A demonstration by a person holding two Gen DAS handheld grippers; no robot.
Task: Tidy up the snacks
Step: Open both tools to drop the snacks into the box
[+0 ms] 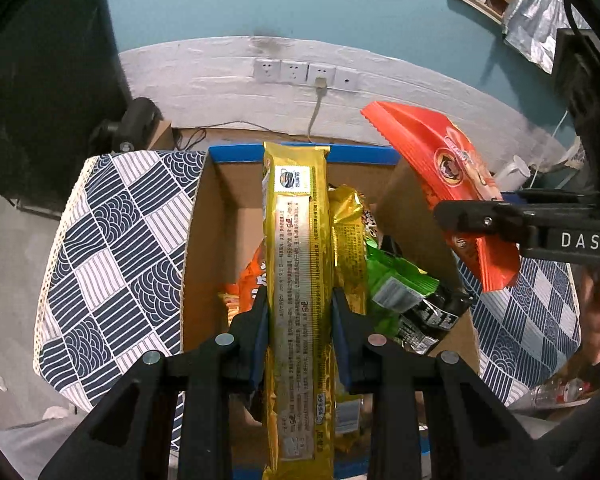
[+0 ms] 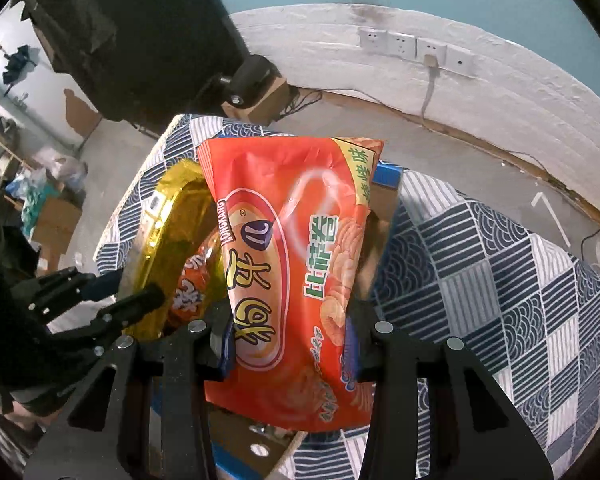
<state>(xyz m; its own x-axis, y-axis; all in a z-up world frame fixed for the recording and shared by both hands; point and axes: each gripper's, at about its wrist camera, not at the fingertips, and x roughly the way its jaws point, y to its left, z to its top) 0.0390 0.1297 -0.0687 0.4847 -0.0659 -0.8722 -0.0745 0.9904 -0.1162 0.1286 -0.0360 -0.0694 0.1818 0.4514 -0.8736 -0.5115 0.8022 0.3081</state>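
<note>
Hanging over the open brown cardboard box [image 1: 216, 216], a long gold foil packet [image 1: 298, 280] is clamped between the left gripper [image 1: 300, 320] pads. An orange plastic crisp bag [image 2: 292, 280] is pinched in the right gripper [image 2: 292, 344] above the box's right wall.

The gold packet [image 1: 298, 280] hides the box floor; its near end is cropped

Long gold packet [image 1: 298, 280] is held lengthwise above the open cardboard box [image 1: 204, 240]. Orange-red snack bag [image 2: 292, 280] is held over the box's right wall. Green packet [image 1: 400, 284] lies inside.
</note>
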